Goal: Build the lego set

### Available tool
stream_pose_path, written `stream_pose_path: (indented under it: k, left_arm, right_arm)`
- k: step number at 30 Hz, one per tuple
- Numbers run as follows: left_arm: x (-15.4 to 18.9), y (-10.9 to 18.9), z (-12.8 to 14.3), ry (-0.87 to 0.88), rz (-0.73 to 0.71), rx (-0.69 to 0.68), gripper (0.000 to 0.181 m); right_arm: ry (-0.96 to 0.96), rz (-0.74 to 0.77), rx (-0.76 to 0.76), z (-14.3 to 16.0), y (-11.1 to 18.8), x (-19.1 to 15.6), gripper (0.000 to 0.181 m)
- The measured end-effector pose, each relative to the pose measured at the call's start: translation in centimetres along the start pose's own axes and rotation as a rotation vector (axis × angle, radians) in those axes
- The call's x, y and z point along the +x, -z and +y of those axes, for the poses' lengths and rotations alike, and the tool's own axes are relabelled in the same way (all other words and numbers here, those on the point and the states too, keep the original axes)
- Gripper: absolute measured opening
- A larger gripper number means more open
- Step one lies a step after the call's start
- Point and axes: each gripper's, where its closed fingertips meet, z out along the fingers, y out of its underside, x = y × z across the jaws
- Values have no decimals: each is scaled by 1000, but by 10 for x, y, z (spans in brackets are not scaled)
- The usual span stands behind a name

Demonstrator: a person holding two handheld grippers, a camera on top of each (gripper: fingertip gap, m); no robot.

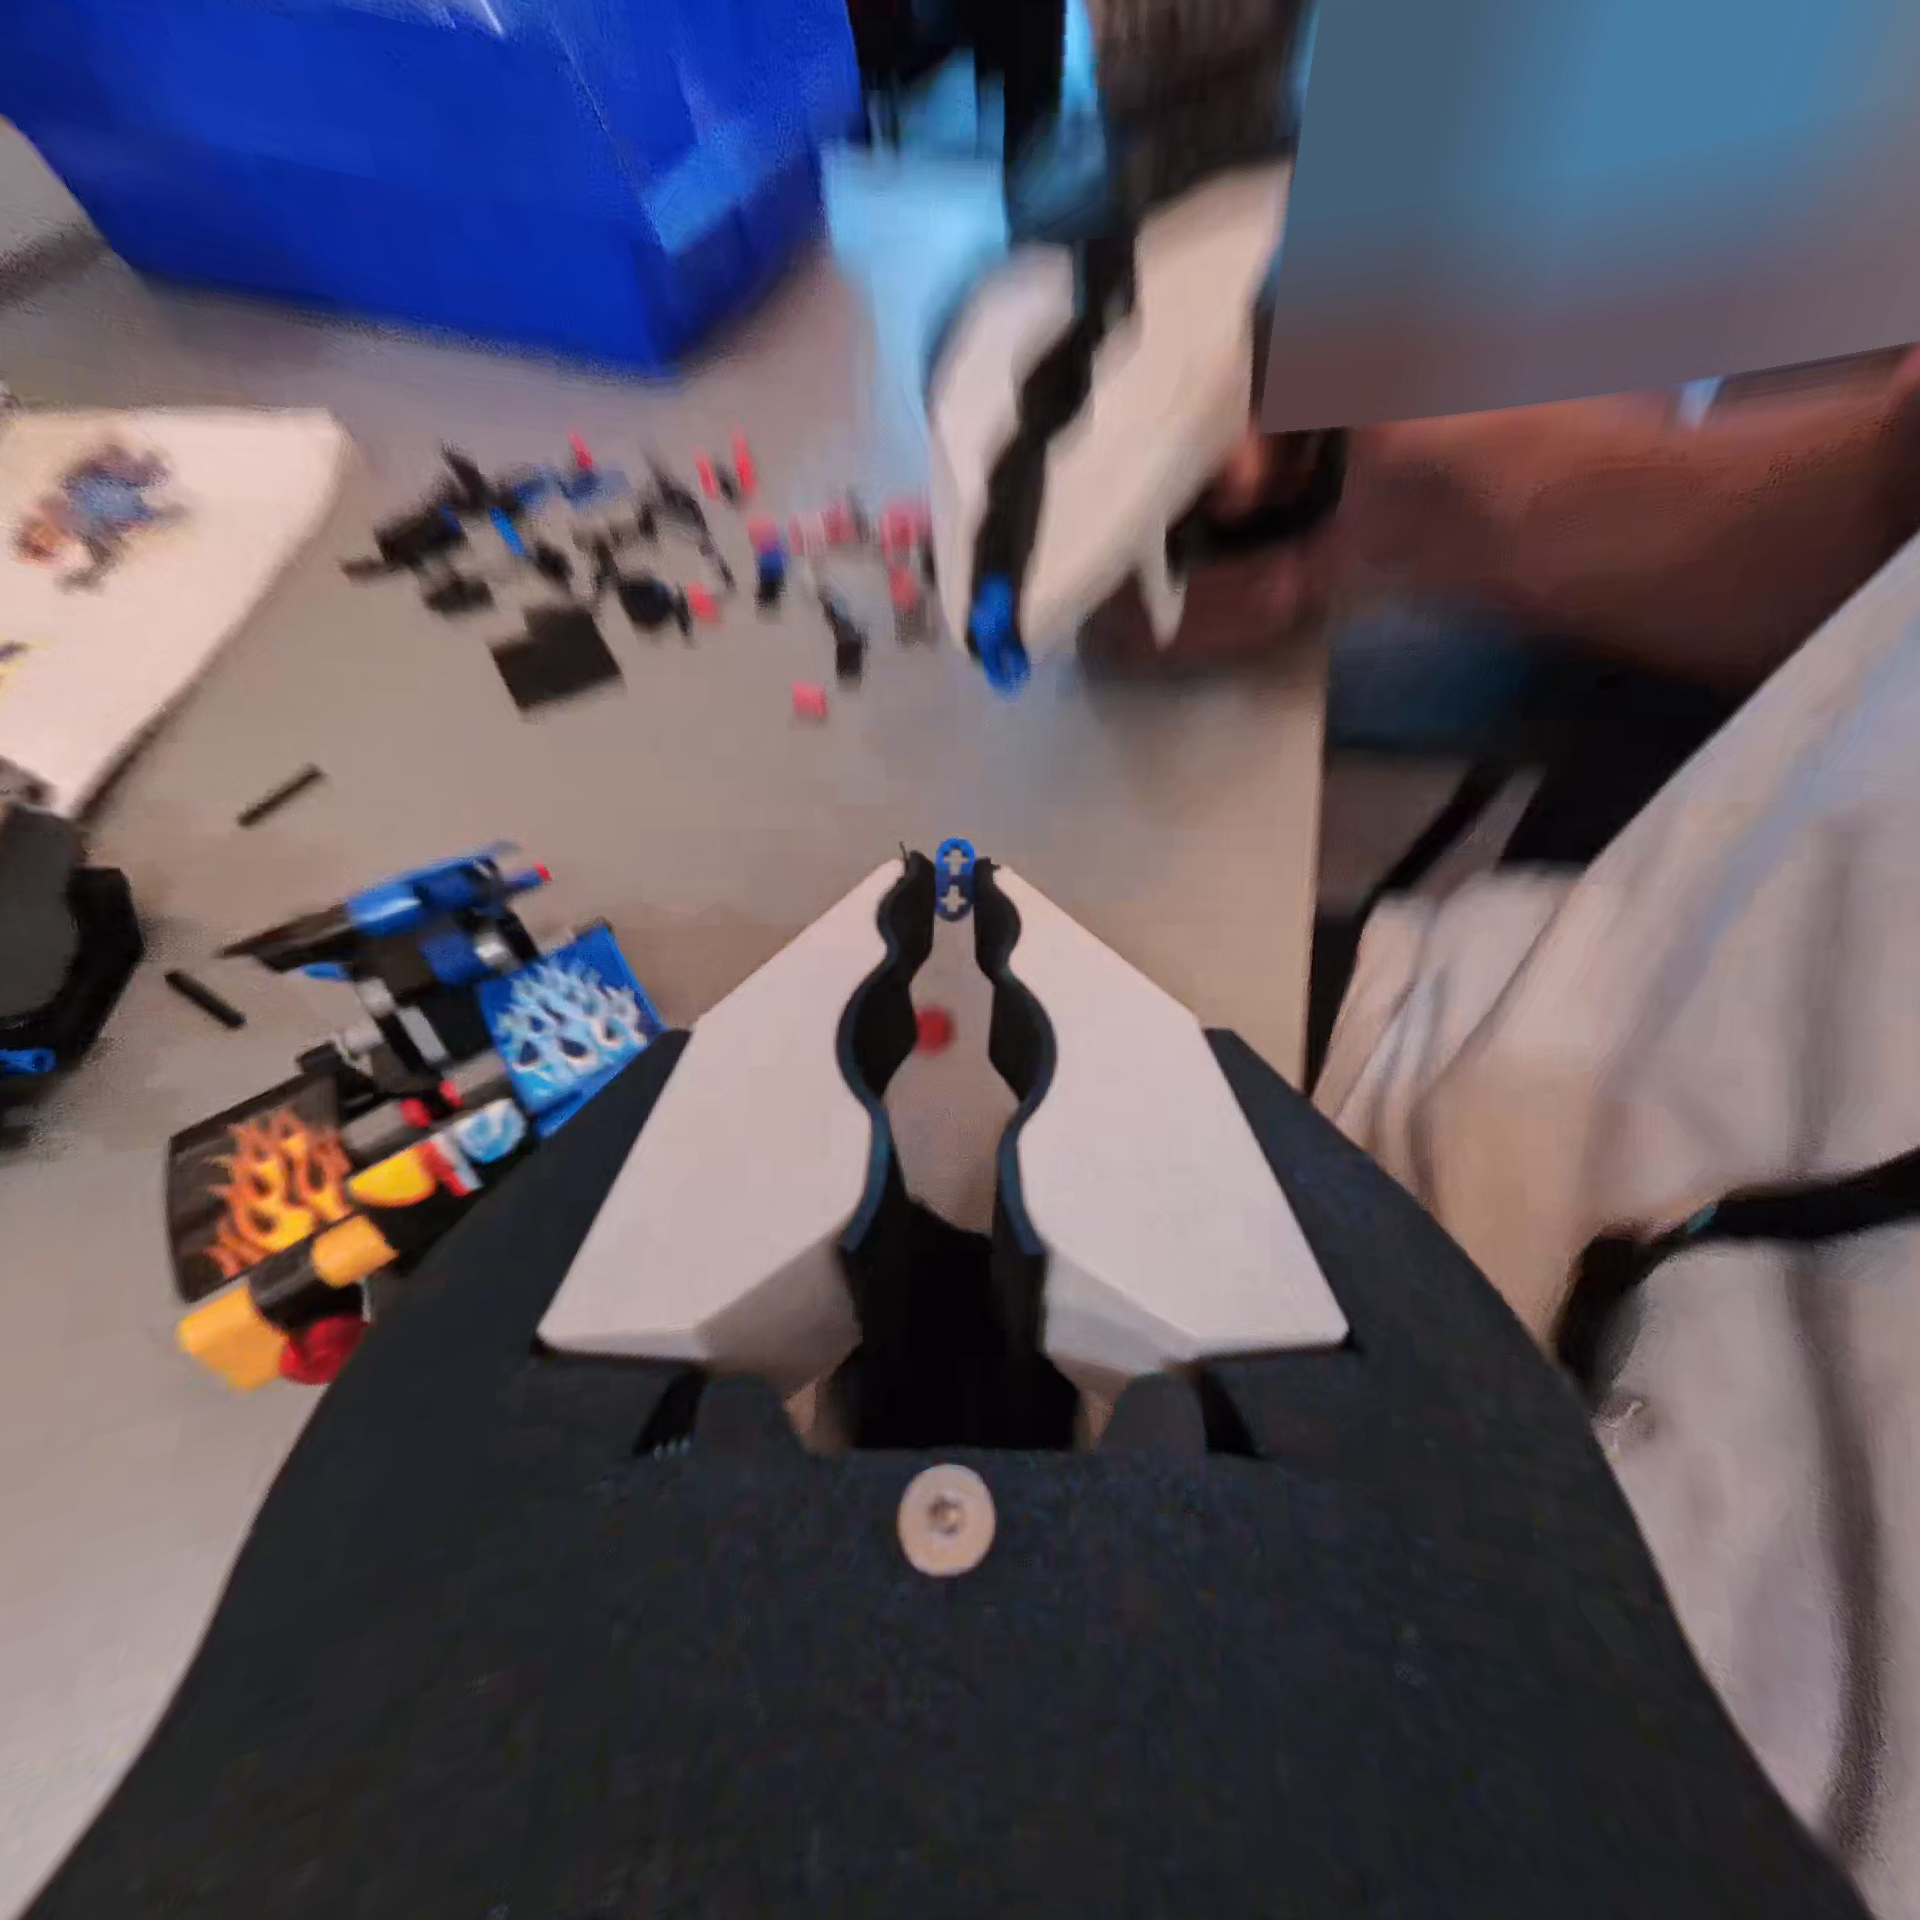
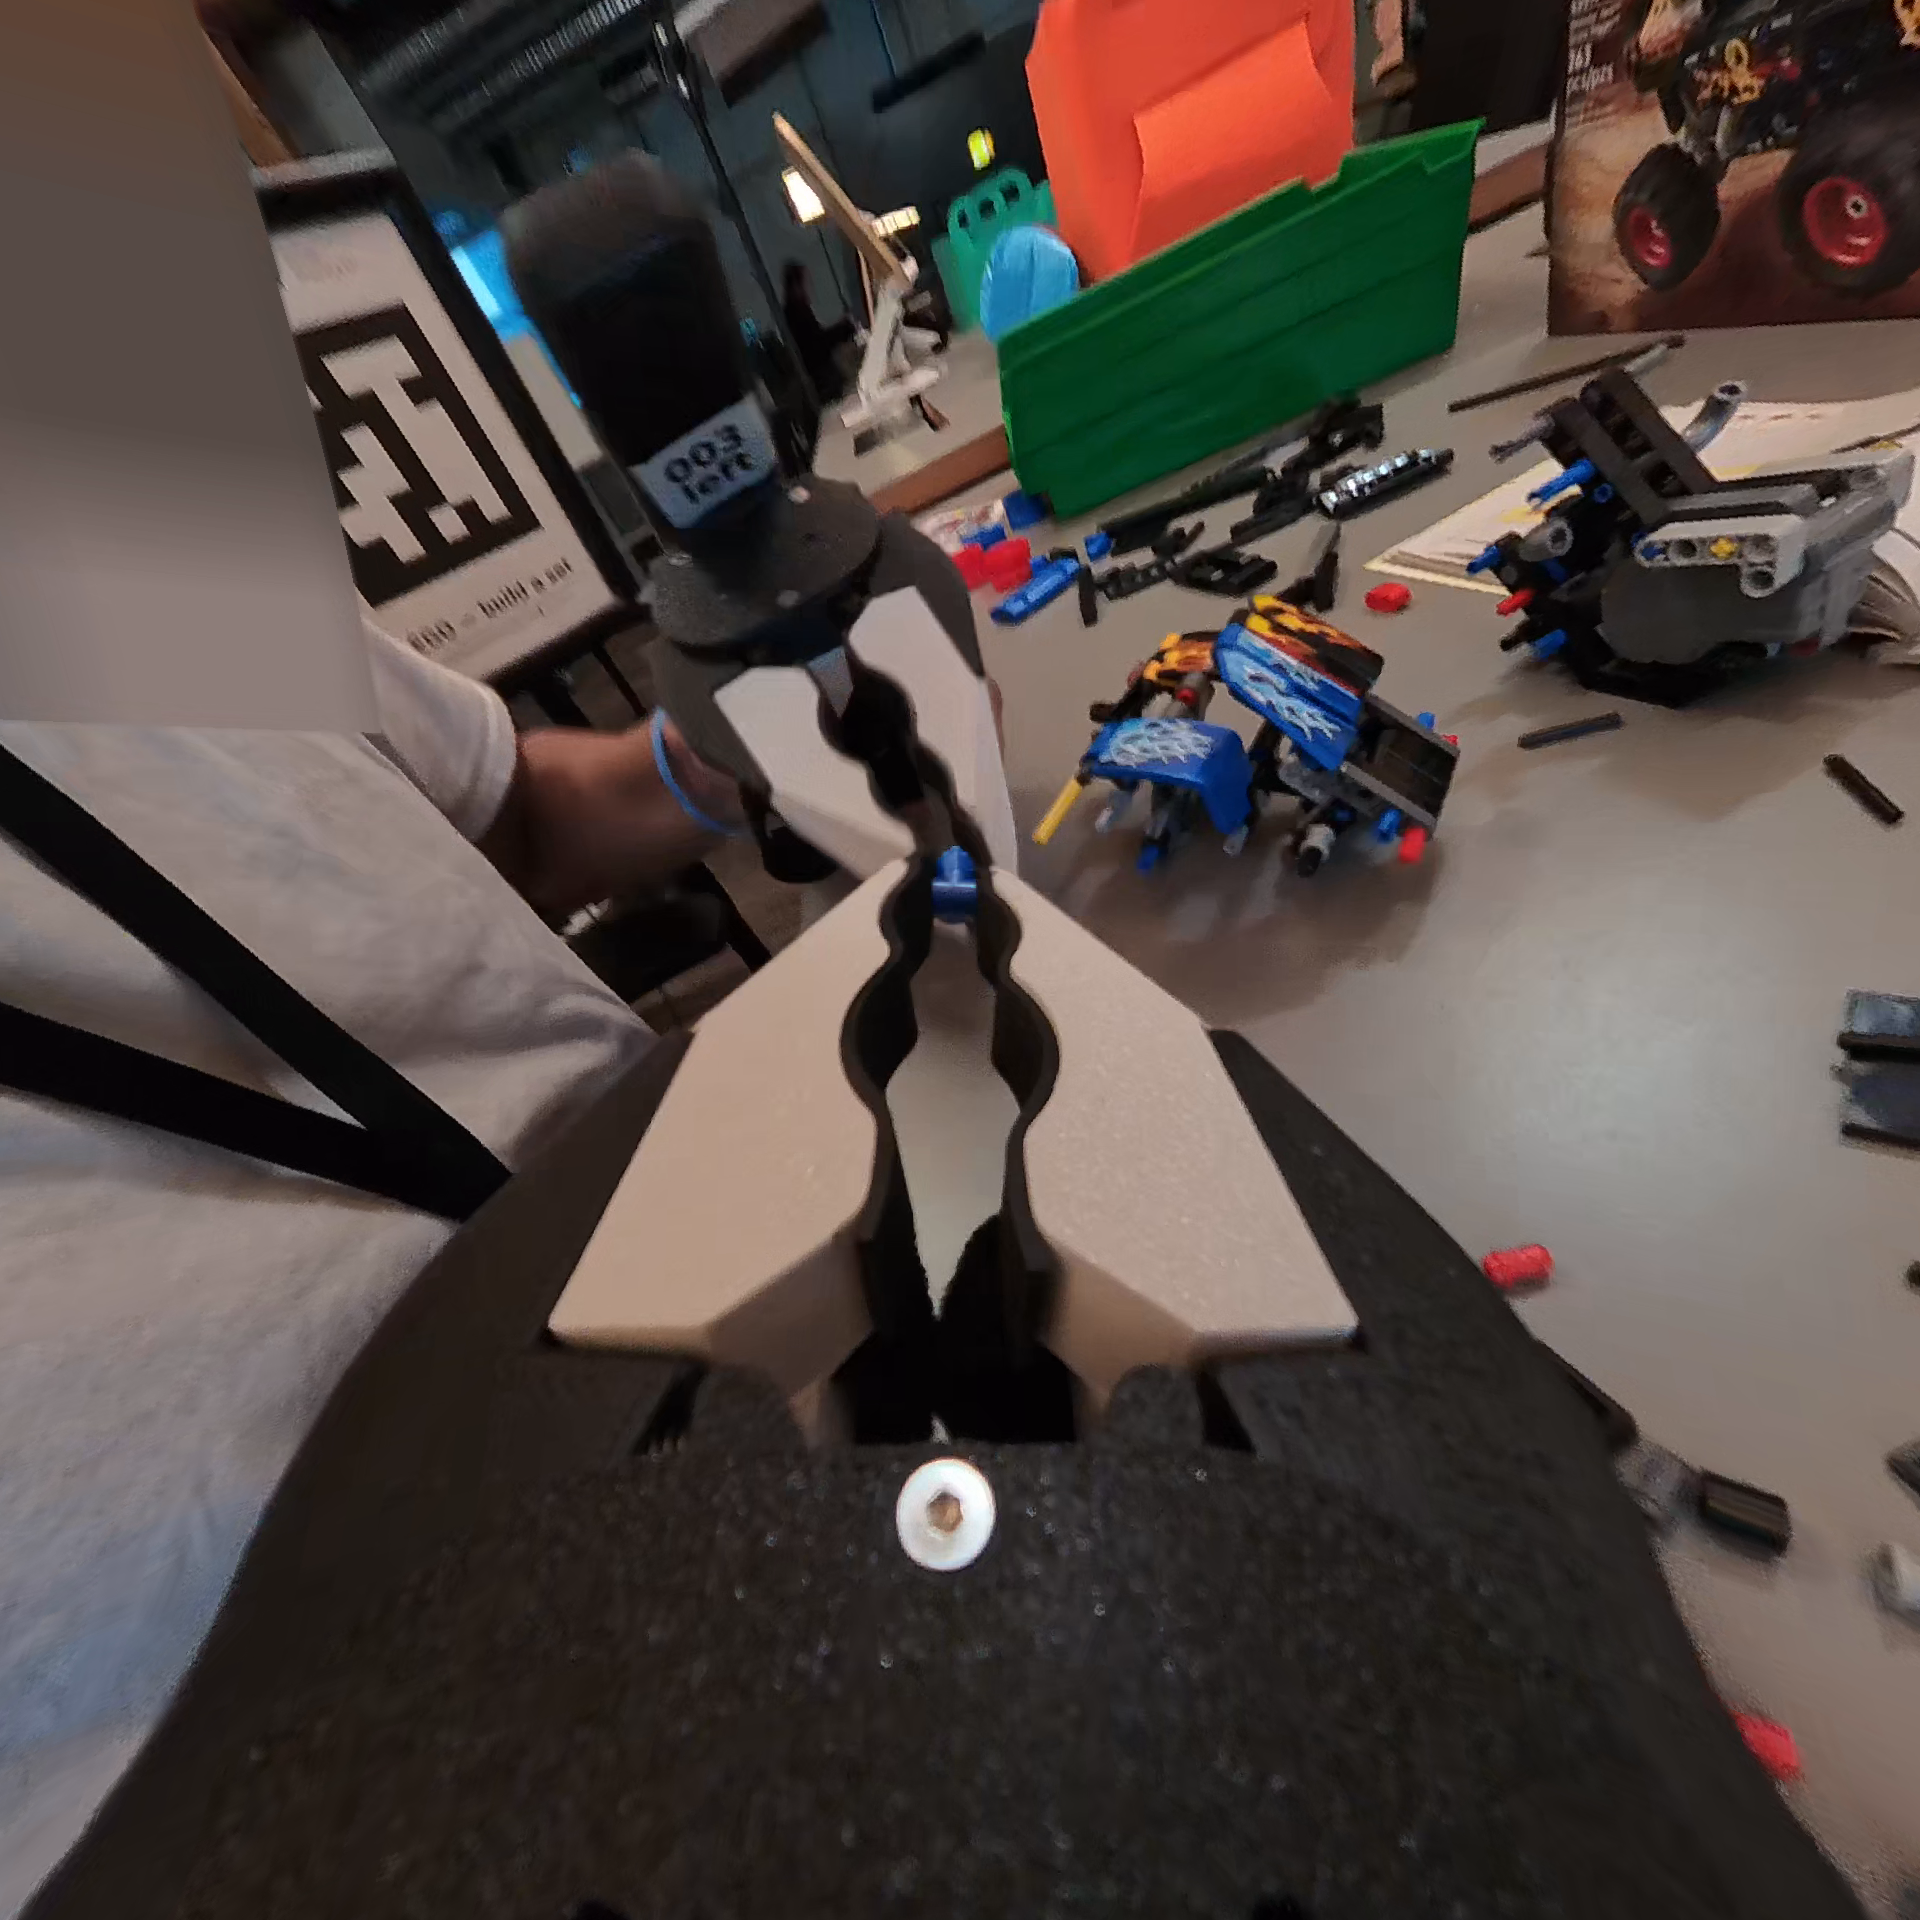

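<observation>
My left gripper (image 1: 950, 869) is shut on a small blue two-hole connector (image 1: 953, 891) at its fingertips, held above the grey table (image 1: 727, 790). My right gripper (image 2: 952, 875) is shut on a small blue pin piece (image 2: 952, 889). The right gripper (image 1: 1006, 632) also shows in the blurred left wrist view, farther off, with its blue piece (image 1: 995, 613). In the right wrist view the left gripper (image 2: 961, 833) points down at the right gripper's tips, close to them. A part-built model with blue and flame panels (image 2: 1268, 727) lies on the table, also seen in the left wrist view (image 1: 416, 1081).
A grey and black chassis (image 2: 1714, 561) rests on a booklet at right. Loose black, blue and red pieces (image 2: 1195, 551) are scattered by a green bin (image 2: 1236, 343). A blue bin (image 1: 416, 166) and a booklet (image 1: 135, 561) stand at far left. A person's torso is close by. The gap from one gripper's tips to the other's is roughly 4 centimeters.
</observation>
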Motion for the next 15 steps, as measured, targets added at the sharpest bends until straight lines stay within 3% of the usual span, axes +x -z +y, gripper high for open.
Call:
stream_pose_path:
  k: [3,5,15]
  left_arm:
    - [-3,29,-41,255,93,351,5]
    - [-3,37,-46,314,125,446,5]
    - [13,39,-53,364,243,495,5]
  right_arm:
    - [-16,-51,75,-10,-9,-10,7]
    - [-17,-91,115,-15,-17,-19,7]
    - [27,-84,148,-19,-26,-24,7]
